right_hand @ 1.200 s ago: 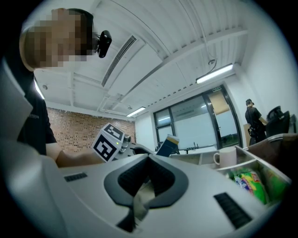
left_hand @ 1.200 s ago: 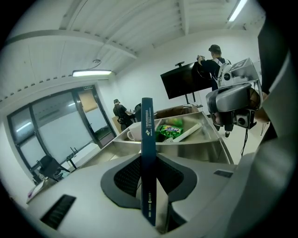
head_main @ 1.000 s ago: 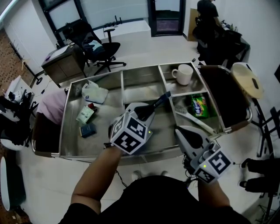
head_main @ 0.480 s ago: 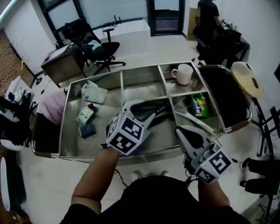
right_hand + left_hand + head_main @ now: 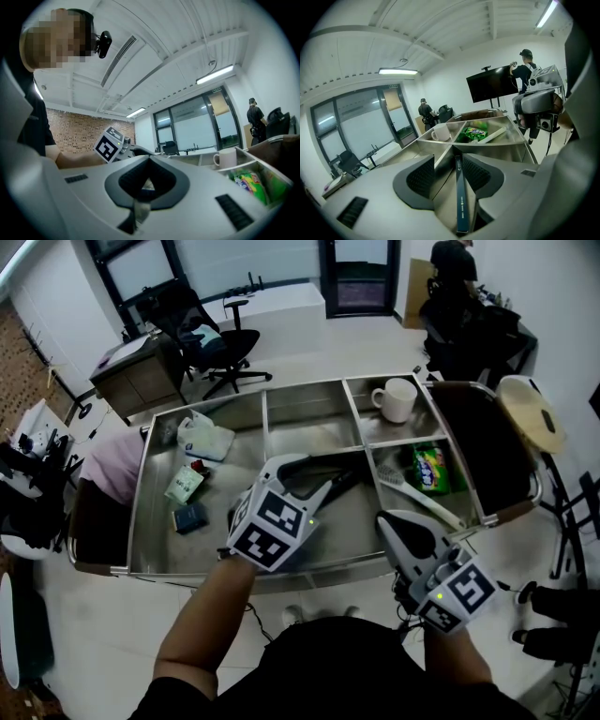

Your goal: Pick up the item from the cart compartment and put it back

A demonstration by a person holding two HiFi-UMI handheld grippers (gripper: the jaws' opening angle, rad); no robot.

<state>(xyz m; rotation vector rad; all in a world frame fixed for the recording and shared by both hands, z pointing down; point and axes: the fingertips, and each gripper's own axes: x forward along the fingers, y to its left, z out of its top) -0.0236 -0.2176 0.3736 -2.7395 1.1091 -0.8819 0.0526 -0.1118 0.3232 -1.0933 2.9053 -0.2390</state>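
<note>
A slim dark stick (image 5: 343, 479) lies in the steel cart's (image 5: 139, 521) middle compartment. My left gripper (image 5: 314, 474) is low over it and open, its jaws standing wide either side of the stick's near end. In the left gripper view the dark stick (image 5: 460, 197) runs straight down the gap of the left gripper (image 5: 452, 161), close to the right-hand pad, with neither pad pressing on it. My right gripper (image 5: 386, 518) hovers at the cart's front edge, shut and holding nothing. In the right gripper view the pads of the right gripper (image 5: 146, 183) meet.
The right compartments hold a white mug (image 5: 394, 397), a green snack packet (image 5: 428, 468) and a white utensil (image 5: 419, 496). The left compartment has a plastic bag (image 5: 202, 439), a green packet (image 5: 183, 486) and a small blue box (image 5: 190, 517). An office chair (image 5: 211, 338) stands beyond the cart.
The left gripper's jaws have spread apart and let go of the dark stick. The stick, first tilted up in the grip, now lies lower in the compartment. The right gripper has not moved.
</note>
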